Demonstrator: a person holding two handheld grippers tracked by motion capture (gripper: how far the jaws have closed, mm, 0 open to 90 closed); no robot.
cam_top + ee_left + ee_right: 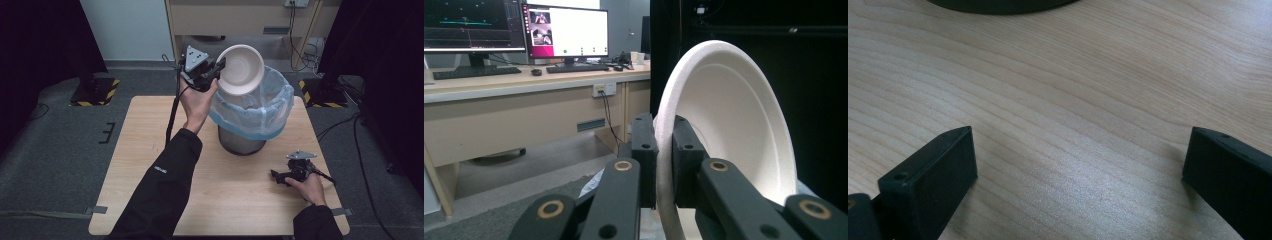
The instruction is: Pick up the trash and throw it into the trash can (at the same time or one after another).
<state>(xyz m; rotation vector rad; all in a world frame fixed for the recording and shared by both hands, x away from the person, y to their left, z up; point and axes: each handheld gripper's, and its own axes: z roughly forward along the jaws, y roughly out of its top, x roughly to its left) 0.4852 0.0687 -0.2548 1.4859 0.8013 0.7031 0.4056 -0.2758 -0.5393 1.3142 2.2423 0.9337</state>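
Over the far half of the wooden table [150,165], in the high view, the left gripper [218,70] is holding a white bowl [242,70] by its rim, tilted on edge with its hollow facing the camera. The bowl is hanging above the far left part of the mouth of a bin [242,140] lined with a pale blue bag [260,107]; whether it is touching the bag cannot be told from above. The bin is standing near the far edge of the table, right of its middle. The person's left hand [197,102] is gripping the tool from below, the dark sleeve [160,195] running in from the near edge. Near the near right corner, the right gripper [276,176] is lying low on the table, held by the right hand [306,187], well apart from the bin.

Along the left gripper view, the two black jaws are clenching the bowl's rim [664,150] between their pads [644,150], one pad on the outer face and one inside the hollow. The bowl is standing almost upright at the right of that view, and a desk [499,100] with monitors [564,32] is showing behind.

Down in the right gripper view, the jaws are standing wide apart with nothing between them, resting just over the bare wood [1073,125]. The dark base of the bin [998,5] is showing at the upper edge.
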